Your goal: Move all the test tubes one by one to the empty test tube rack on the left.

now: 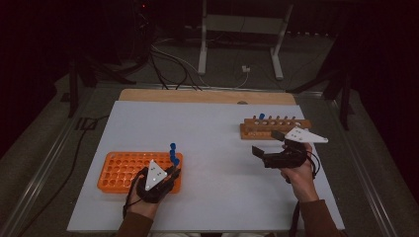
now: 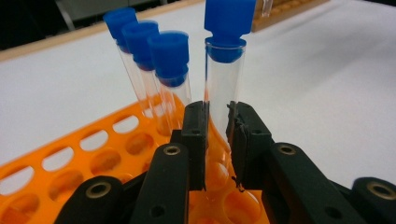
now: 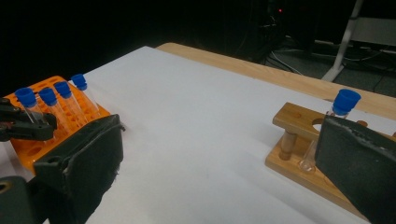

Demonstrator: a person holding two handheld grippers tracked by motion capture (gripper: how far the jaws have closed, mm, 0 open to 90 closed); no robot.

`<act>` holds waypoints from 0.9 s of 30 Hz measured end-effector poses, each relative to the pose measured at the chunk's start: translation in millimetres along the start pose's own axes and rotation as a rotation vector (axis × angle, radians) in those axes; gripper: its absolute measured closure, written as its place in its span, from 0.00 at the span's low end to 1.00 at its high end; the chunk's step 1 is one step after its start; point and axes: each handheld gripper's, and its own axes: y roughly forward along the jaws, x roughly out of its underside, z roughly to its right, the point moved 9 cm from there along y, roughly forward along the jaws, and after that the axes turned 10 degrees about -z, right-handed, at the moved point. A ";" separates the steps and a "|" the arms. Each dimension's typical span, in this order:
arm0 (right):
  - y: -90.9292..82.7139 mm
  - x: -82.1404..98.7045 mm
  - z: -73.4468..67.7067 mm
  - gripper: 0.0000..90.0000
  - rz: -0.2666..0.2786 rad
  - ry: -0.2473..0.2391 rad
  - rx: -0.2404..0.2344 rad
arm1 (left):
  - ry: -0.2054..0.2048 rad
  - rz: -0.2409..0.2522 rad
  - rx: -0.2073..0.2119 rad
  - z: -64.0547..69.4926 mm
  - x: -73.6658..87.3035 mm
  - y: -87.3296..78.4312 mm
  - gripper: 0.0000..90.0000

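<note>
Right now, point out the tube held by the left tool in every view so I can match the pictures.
High view: the held tube is at lower left, nearest of the blue-capped row, at the orange rack's right end.
Left gripper view: centre, upright between the left tool's closed jaws, over the rack.
Right gripper view: far left, nearest tube of four.
Shared landmark: the orange rack.
</note>
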 end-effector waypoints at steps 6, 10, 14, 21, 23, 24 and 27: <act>-1.8 2.0 1.4 0.01 0.000 0.005 0.001 | -0.022 -0.031 -0.005 -0.9 4.5 0.6 0.86; -1.8 2.6 1.6 0.01 0.000 0.005 0.000 | -0.037 -0.058 -0.018 -2.0 8.1 0.5 0.86; -0.3 2.8 0.3 0.01 -0.003 0.005 -0.003 | -0.041 -0.078 -0.030 -1.8 10.8 2.3 0.86; 3.1 4.4 0.2 0.01 -0.012 0.006 -0.002 | -0.055 -0.078 -0.026 -1.8 11.0 2.2 0.86; 3.1 4.8 0.7 0.01 -0.012 0.008 -0.003 | -0.059 -0.080 -0.020 -2.2 10.9 1.8 0.86; 3.0 4.9 1.6 0.01 -0.012 0.009 0.000 | -0.060 -0.082 -0.016 -2.3 10.9 1.5 0.86; 2.3 5.1 4.8 0.01 -0.011 0.019 0.004 | -0.068 -0.079 -0.005 -2.5 11.1 0.4 0.83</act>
